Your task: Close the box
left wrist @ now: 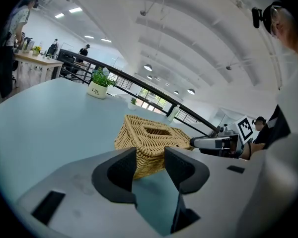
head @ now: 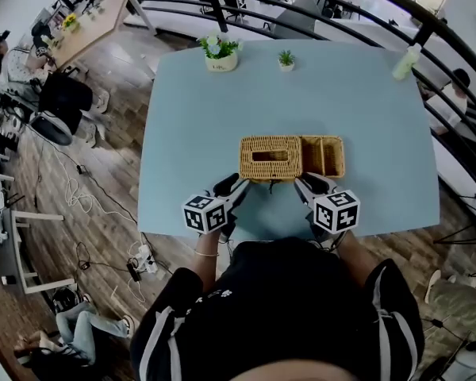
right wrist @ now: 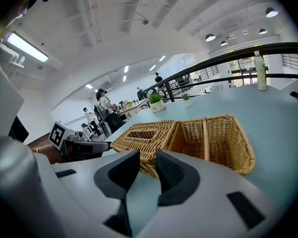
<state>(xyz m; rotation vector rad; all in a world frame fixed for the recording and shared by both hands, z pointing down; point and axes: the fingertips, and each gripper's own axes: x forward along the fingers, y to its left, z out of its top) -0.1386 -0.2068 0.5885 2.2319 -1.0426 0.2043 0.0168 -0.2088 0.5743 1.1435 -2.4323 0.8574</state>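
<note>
Closest to the head camera is the person (head: 285, 308), in a dark top with white stripes on the sleeves, leaning over the near edge of a pale blue table (head: 365, 101). On that table lies the wicker box (head: 324, 155), open, with its inside split by a wicker divider. Its lid (head: 270, 158), which has a long slot in the top, lies flat against the box's left side, so the two halves sit side by side.

On the person's side of the box, the left gripper (head: 236, 187) points at the lid's near edge. Its jaws stand wide apart with nothing between the pads; its own view shows the lid's near corner just beyond the gap. Whether the tips touch the wicker cannot be told.

The right gripper (head: 309, 185) is also on the near side of the box, aimed at about where lid and box meet. Its jaws are apart too and hold nothing, with the wicker just past them.

Well beyond the box, at the far edge of the table, stand a potted plant (head: 220, 54) in a white pot, a smaller plant (head: 285, 59) and, far right of the box, a pale green bottle (head: 407, 60).
</note>
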